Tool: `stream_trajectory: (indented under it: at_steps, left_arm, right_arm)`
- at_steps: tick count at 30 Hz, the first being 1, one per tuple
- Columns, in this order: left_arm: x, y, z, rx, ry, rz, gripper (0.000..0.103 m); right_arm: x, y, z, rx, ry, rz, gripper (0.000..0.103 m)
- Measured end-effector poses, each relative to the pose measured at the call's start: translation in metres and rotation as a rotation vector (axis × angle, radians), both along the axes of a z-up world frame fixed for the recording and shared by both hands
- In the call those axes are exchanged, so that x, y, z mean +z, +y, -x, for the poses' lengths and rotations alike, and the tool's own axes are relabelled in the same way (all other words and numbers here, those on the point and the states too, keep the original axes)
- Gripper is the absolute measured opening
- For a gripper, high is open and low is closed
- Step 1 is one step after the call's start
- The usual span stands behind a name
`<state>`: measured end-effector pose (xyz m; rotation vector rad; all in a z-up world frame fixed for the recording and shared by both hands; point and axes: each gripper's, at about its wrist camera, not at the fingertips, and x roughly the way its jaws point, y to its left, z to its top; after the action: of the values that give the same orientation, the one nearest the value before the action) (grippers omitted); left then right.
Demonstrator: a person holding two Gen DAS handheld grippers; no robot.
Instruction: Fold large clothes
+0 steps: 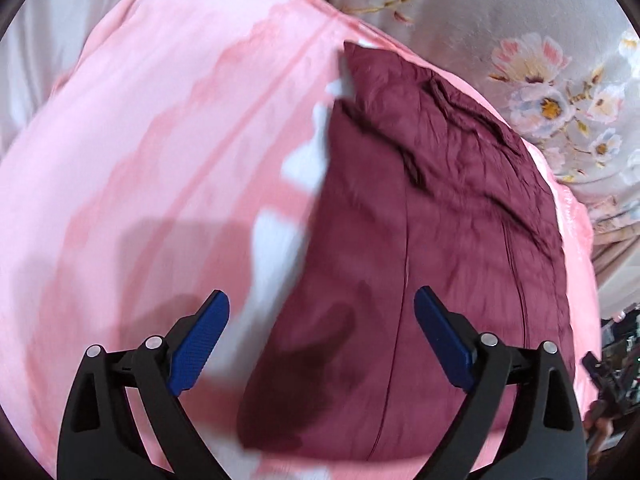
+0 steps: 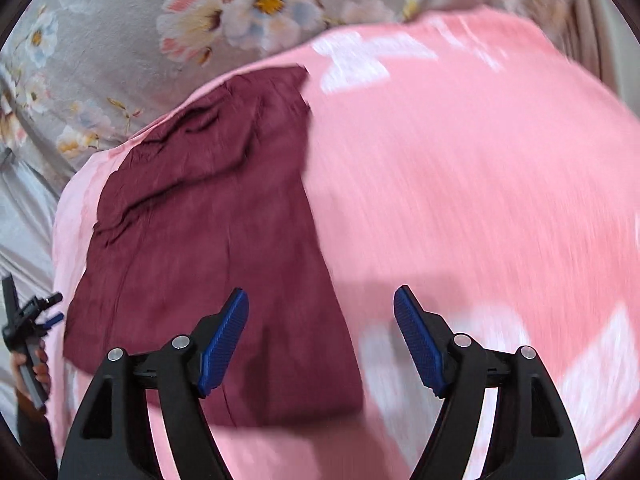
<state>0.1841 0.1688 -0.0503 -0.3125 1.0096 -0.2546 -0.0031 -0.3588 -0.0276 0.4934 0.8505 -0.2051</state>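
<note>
A dark maroon garment (image 1: 420,240) lies flat on a pink and white patterned cloth (image 1: 160,152). It also shows in the right wrist view (image 2: 208,232) on the same pink cloth (image 2: 460,184). My left gripper (image 1: 322,304) is open and empty, hovering above the garment's near left edge. My right gripper (image 2: 322,300) is open and empty, above the garment's near right edge. The left gripper also shows small at the far left of the right wrist view (image 2: 36,324), held in a hand. Both views are blurred by motion.
A grey bedsheet with flower prints (image 1: 540,92) surrounds the pink cloth, also in the right wrist view (image 2: 120,40). Dark clutter (image 1: 616,372) sits past the right edge of the bed.
</note>
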Motion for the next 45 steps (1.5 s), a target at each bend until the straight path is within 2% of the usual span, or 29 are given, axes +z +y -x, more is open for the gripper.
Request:
stream_trajectory:
  at_steps: [4, 6, 7, 8, 9, 10, 11, 14, 19, 23, 27, 30, 34, 37, 40, 43, 45]
  left_arm:
    - [-0.017, 0.0, 0.023, -0.015, 0.029, 0.065, 0.09]
    - [-0.022, -0.007, 0.027, -0.001, 0.025, 0.076, 0.087]
    - [-0.022, -0.01, 0.029, 0.007, 0.018, 0.067, 0.08]
    - [-0.021, -0.013, 0.031, 0.013, 0.012, 0.065, 0.063]
    - [-0.02, -0.016, 0.031, 0.015, 0.016, 0.067, 0.053]
    - [-0.018, -0.018, 0.033, 0.016, 0.017, 0.074, 0.039]
    - [-0.015, -0.019, 0.036, 0.017, 0.017, 0.081, 0.026]
    - [0.002, -0.014, 0.053, 0.018, -0.016, 0.096, 0.009]
    - [0.045, 0.007, 0.108, -0.027, -0.109, 0.149, 0.005]
    - [0.073, 0.037, 0.168, -0.028, -0.161, 0.184, 0.005]
    - [0.107, 0.066, 0.225, -0.017, -0.214, 0.236, 0.005]
    - [0.148, 0.069, 0.245, -0.018, -0.316, 0.237, 0.005]
    - [0.192, 0.054, 0.227, -0.022, -0.439, 0.181, 0.005]
    - [0.204, 0.029, 0.17, 0.001, -0.455, 0.089, 0.006]
    - [0.189, 0.008, 0.096, 0.033, -0.388, 0.0, 0.006]
    - [0.149, -0.019, 0.017, 0.072, -0.289, -0.121, 0.006]
    - [0.122, -0.032, -0.015, 0.092, -0.241, -0.182, 0.006]
  right_arm:
    - [-0.028, 0.006, 0.027, -0.006, -0.004, -0.117, 0.074]
    - [-0.032, 0.01, 0.031, -0.014, -0.034, -0.135, 0.074]
    - [-0.032, 0.012, 0.028, -0.019, -0.043, -0.124, 0.074]
    - [-0.031, 0.014, 0.024, -0.015, -0.048, -0.125, 0.069]
    - [-0.03, 0.016, 0.021, -0.015, -0.056, -0.131, 0.061]
    - [-0.03, 0.019, 0.018, -0.007, -0.064, -0.149, 0.037]
    - [-0.029, 0.022, 0.016, 0.0, -0.06, -0.156, 0.018]
    - [-0.014, 0.033, 0.024, 0.02, -0.1, -0.139, 0.006]
    - [0.035, 0.054, 0.077, 0.065, -0.213, -0.019, 0.004]
    - [0.076, 0.074, 0.145, 0.096, -0.294, 0.076, 0.004]
    - [0.119, 0.084, 0.203, 0.088, -0.396, 0.113, 0.004]
    - [0.151, 0.087, 0.218, 0.082, -0.486, 0.129, 0.004]
    - [0.186, 0.075, 0.192, 0.048, -0.594, 0.114, 0.004]
    - [0.189, 0.057, 0.14, 0.005, -0.579, 0.089, 0.004]
    - [0.166, 0.036, 0.08, -0.028, -0.518, 0.044, 0.004]
    - [0.128, 0.022, 0.006, -0.059, -0.41, 0.043, 0.004]
    - [0.103, 0.018, -0.029, -0.071, -0.345, 0.054, 0.004]
